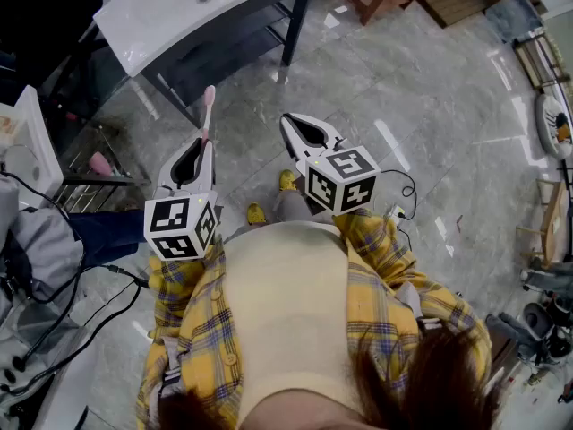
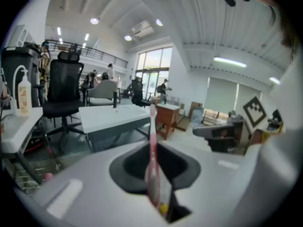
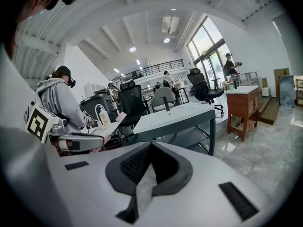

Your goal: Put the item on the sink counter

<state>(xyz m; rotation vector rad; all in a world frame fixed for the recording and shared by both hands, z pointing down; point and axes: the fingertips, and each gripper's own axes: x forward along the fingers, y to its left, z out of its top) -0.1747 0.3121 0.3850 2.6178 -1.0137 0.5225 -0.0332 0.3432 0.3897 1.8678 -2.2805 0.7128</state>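
The left tool (image 1: 204, 140) is clamping a slim pink plastic toothbrush (image 1: 208, 106) by its lower handle. In the left gripper view the jaws are pressing on either side of it, and it is standing upright, sticking out well past the tips. The right tool (image 1: 290, 124) is carrying nothing; its jaws are meeting at the tips (only floor is showing through the slit behind them in the right gripper view). Both tools are hovering over the glossy grey marble-tiled floor (image 1: 403, 88), just in front of a person in a yellow plaid shirt (image 1: 385, 276). The white-topped sink desk on a dark grey frame (image 1: 179, 3) is standing ahead, well apart from the toothbrush, which is pointing roughly towards it.
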